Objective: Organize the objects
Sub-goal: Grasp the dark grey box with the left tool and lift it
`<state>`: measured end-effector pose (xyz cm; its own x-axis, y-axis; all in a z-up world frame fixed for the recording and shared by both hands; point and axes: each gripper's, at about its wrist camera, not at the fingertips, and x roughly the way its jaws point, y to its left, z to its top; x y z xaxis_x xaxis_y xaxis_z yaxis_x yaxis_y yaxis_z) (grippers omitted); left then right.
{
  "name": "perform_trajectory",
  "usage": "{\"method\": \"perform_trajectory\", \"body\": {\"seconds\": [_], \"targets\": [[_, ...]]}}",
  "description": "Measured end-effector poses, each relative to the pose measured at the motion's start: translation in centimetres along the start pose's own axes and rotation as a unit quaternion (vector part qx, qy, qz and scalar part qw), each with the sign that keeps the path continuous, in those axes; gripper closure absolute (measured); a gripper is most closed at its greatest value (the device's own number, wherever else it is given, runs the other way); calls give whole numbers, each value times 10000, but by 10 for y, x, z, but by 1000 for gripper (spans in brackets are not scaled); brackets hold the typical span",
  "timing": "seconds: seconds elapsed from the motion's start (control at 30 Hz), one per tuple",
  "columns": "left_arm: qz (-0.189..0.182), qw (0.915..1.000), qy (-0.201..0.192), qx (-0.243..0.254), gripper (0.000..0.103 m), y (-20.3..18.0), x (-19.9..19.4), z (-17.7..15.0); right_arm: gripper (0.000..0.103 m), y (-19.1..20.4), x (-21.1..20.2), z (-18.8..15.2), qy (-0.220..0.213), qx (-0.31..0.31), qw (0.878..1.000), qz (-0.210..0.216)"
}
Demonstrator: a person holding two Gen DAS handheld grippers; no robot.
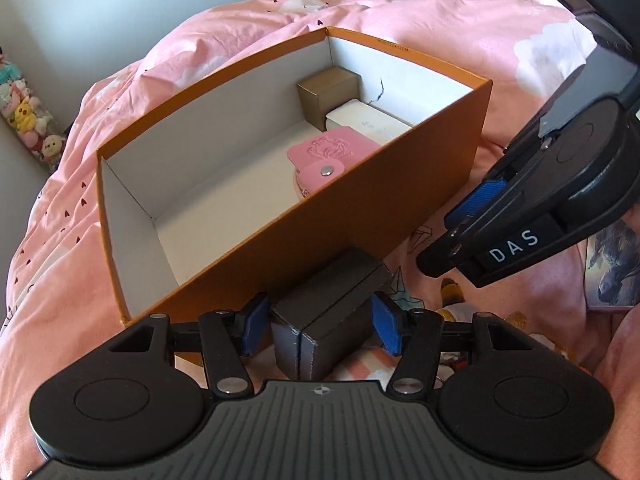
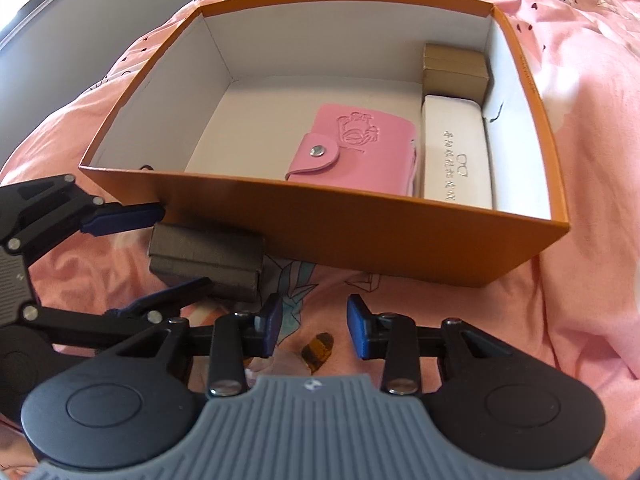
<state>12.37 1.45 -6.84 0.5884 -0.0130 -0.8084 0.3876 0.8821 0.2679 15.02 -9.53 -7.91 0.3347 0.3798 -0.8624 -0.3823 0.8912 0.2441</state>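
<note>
A dark grey box (image 1: pixel 320 320) (image 2: pixel 208 256) lies on the pink bedcover against the near outer wall of the orange carton (image 1: pixel 360 208) (image 2: pixel 320 232). My left gripper (image 1: pixel 320 328) (image 2: pixel 152 256) straddles the grey box, a blue pad close to each side; I see no firm press, so it reads open. Inside the carton lie a pink snap wallet (image 1: pixel 324 156) (image 2: pixel 360 148), a white glasses case (image 1: pixel 372 124) (image 2: pixel 456 148) and a small gold box (image 1: pixel 328 92) (image 2: pixel 456 68). My right gripper (image 2: pixel 314 328) (image 1: pixel 444 240) hangs open over the bedcover, nothing between its pads.
A small brown-and-yellow item (image 2: pixel 318 346) (image 1: pixel 452 292) lies on the cover under the right gripper. A printed picture card (image 1: pixel 612 268) sits at the right. Plush toys (image 1: pixel 28 120) line the wall at the left. The carton's left half has bare floor (image 2: pixel 248 120).
</note>
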Motion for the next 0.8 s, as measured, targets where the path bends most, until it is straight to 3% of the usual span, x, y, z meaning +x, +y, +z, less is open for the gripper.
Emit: {"method": "perform_trajectory", "body": {"seconds": [0.17, 0.33, 0.63, 0.8], "targets": [[-93, 9998, 114, 107, 41, -4, 1, -4, 64, 2, 6, 5, 26, -34, 10000, 20], [-84, 9982, 273, 524, 45, -13, -4, -9, 65, 5, 8, 9, -35, -45, 10000, 76], [7, 9859, 468, 1608, 46, -35, 6, -12, 73, 8, 19, 6, 112, 12, 9997, 205], [151, 9830, 527, 1753, 50, -42, 10, -13, 72, 3, 15, 5, 81, 58, 9998, 186]]}}
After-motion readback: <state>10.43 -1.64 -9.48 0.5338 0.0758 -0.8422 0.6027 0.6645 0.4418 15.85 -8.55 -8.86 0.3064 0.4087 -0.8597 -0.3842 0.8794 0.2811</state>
